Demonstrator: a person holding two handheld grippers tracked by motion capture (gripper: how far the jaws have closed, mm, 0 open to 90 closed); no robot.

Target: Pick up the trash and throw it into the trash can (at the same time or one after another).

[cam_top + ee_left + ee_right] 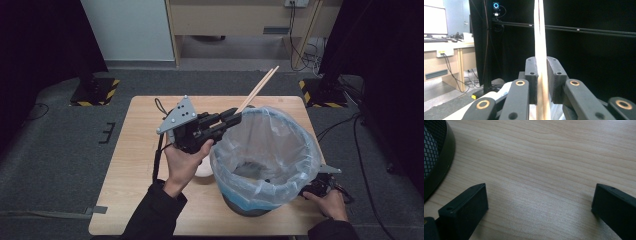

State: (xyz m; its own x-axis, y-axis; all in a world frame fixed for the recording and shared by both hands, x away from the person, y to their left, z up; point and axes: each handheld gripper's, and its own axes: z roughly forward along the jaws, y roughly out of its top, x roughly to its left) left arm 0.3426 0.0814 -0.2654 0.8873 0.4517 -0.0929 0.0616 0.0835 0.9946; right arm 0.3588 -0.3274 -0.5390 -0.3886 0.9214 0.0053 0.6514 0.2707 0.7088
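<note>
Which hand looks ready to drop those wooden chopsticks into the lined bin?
Left. The left gripper clamps the chopsticks at the bin rim; the right gripper rests open on the table.

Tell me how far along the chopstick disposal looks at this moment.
Done: the left gripper is shut on the wooden chopsticks and holds them raised at the rim of the lined bin. In hand: carrying them over the opening; they slant up and away, outside the bag. Left: releasing them inside. The right gripper rests open on the table beside the bin's base.
</note>
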